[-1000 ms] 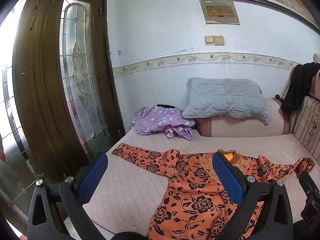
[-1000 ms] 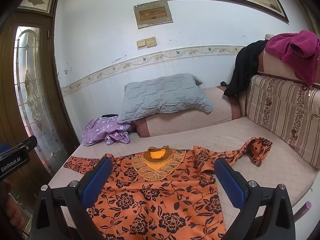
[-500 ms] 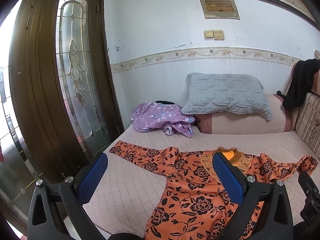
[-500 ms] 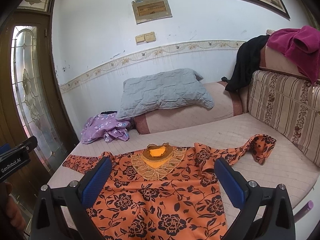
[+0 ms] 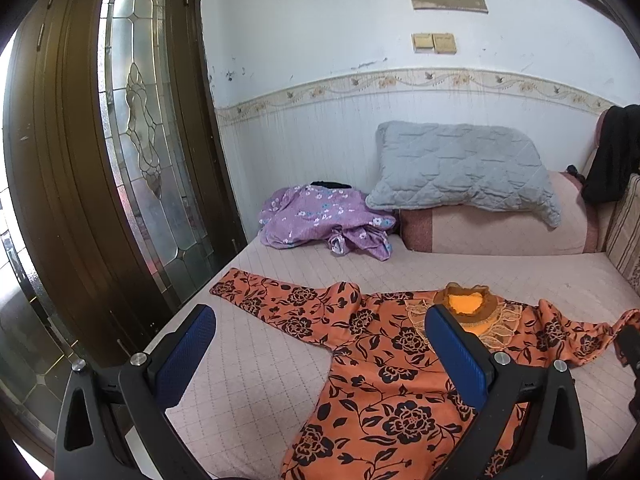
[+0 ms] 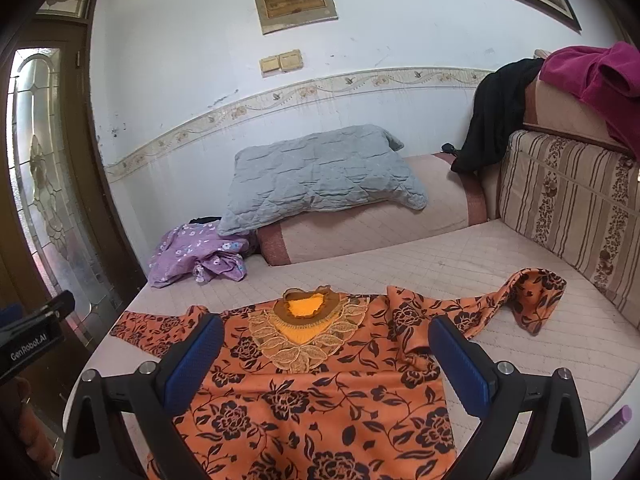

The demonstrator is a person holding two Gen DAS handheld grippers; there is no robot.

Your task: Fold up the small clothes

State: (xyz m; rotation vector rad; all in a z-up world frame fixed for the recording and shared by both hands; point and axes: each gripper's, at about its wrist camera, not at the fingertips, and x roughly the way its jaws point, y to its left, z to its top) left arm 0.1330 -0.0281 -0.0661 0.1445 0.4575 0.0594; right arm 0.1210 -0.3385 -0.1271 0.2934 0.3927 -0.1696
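An orange top with black flowers (image 5: 384, 364) (image 6: 320, 392) lies spread face up on the pink quilted mattress (image 5: 256, 368) (image 6: 520, 344). Its lace collar (image 6: 306, 320) points toward the wall. The left sleeve (image 5: 280, 300) lies straight out; the right sleeve (image 6: 524, 300) is bunched at its end. My left gripper (image 5: 320, 352) hovers open above the left sleeve and bare mattress. Over the chest of the top, my right gripper (image 6: 326, 360) is open too. Neither holds anything.
A crumpled purple flowered garment (image 5: 324, 220) (image 6: 200, 252) lies at the back left beside a grey pillow (image 5: 460, 168) (image 6: 320, 176) on a bolster. A striped back cushion (image 6: 572, 208) lines the right side. A wooden glass door (image 5: 132, 152) stands left of the mattress edge.
Both grippers have eased slightly forward and down toward the top, so the room sits higher in view. The clothes have not moved.
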